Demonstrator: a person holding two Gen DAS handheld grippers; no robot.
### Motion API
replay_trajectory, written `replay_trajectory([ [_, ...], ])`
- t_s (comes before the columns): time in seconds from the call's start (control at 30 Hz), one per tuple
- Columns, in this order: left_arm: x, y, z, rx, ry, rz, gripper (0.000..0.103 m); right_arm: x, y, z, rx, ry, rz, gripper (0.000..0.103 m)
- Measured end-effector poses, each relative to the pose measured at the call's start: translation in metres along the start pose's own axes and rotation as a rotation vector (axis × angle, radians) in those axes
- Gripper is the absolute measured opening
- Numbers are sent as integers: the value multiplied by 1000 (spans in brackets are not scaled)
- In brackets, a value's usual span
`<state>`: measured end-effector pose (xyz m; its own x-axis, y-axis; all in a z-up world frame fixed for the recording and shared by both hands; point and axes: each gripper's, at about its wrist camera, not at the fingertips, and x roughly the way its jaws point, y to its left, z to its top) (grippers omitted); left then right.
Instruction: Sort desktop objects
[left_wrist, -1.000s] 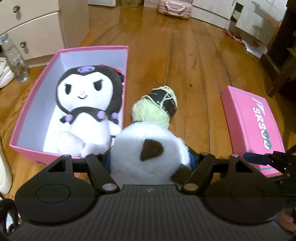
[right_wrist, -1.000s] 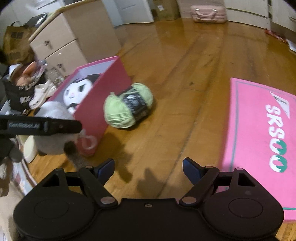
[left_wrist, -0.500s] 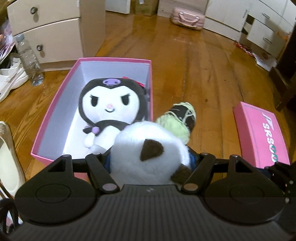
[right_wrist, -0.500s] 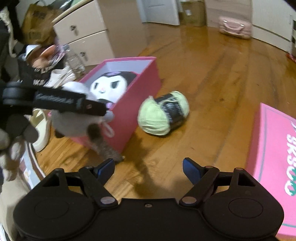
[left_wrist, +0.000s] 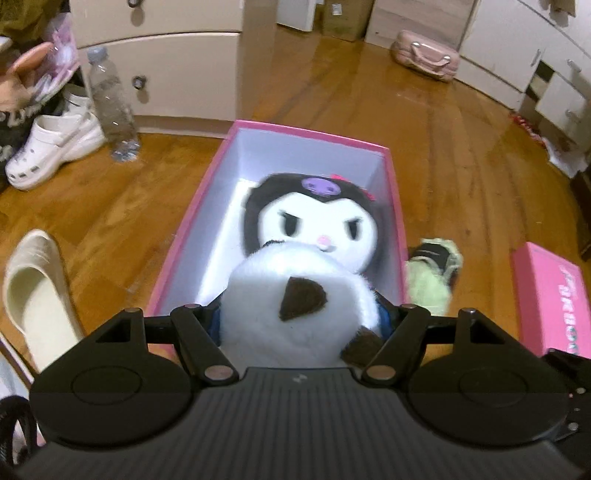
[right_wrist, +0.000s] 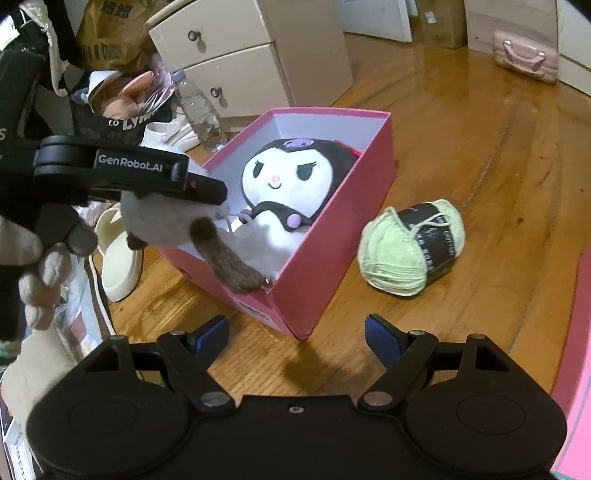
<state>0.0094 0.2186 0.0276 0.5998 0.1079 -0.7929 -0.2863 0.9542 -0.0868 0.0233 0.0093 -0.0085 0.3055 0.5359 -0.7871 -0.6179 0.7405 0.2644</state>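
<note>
A glossy wooden plank floor (right_wrist: 461, 122) carries everything. On it stand an open pink box (right_wrist: 332, 254), a ball of pale green yarn (right_wrist: 412, 247) just beside the box, a pink lid (left_wrist: 550, 295), a cream slipper (left_wrist: 35, 295), a white clog (left_wrist: 51, 144), a clear plastic bottle (left_wrist: 112, 110) and a pink case (left_wrist: 424, 55).

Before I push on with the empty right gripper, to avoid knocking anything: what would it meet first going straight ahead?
Probably the near corner of the pink box, which lies ahead of the open right gripper; depth is uncertain.
</note>
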Motion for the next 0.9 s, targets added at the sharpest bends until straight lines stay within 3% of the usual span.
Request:
replay_trajectory([
  [0.13,7,16,5,31,-27,70,71,9,10,5,1,16,18,85],
  [0.3,20,33,9,7,-25,97,71,14,19,11,-5,27,24,85],
  [0.47,27,34,10,73,-62,186,72,19,21,14,-3,40,22,85],
  [0.63,36,30,7,103,-43,178,72,24,21,14,0,52,25,85],
  [0.73,38,27,7,133,-78,237,72,29,19,14,4,59,21,85],
  [0.9,40,30,16,131,-77,266,72,32,12,14,29,68,36,85],
])
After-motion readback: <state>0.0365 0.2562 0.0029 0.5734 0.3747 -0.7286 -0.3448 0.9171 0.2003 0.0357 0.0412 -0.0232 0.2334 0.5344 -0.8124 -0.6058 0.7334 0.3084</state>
